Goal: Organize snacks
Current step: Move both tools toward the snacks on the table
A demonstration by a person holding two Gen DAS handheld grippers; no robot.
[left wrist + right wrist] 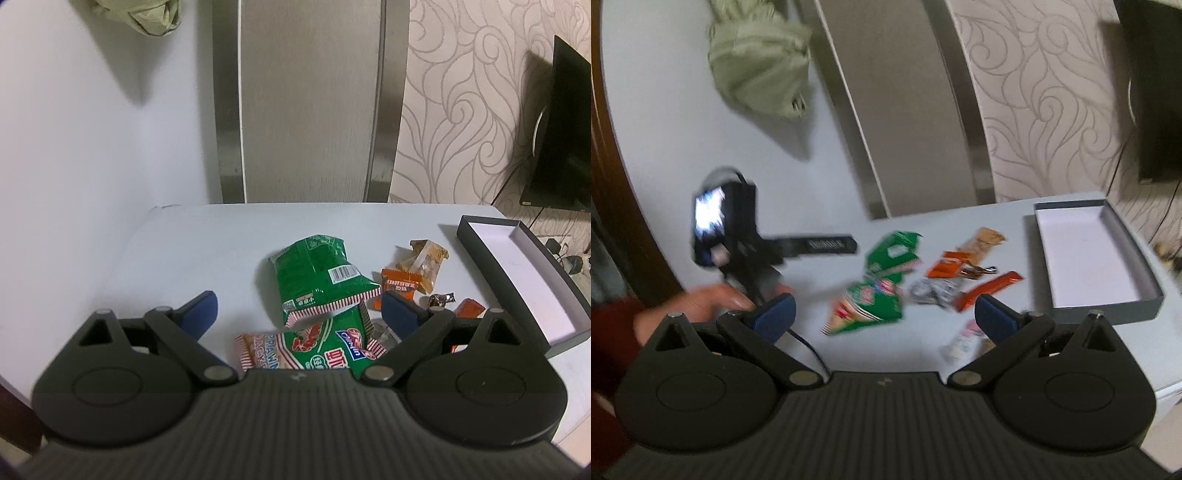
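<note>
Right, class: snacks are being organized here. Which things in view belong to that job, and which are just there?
Part of the job:
green snack bags
orange wrapped snacks
clear-wrapped biscuit
open dark box
left gripper and right gripper, both open

Just there:
television
green cloth on the wall
patterned wallpaper

The green snack bags [317,280] are glossy crinkled foil plastic, the small candy wrappers [424,262] shiny and partly clear. The box [524,273] looks like matt dark cardboard with a white paper inside. The table [184,251] is smooth and matt; both grippers are matt black plastic with blue pads [201,312]
</note>
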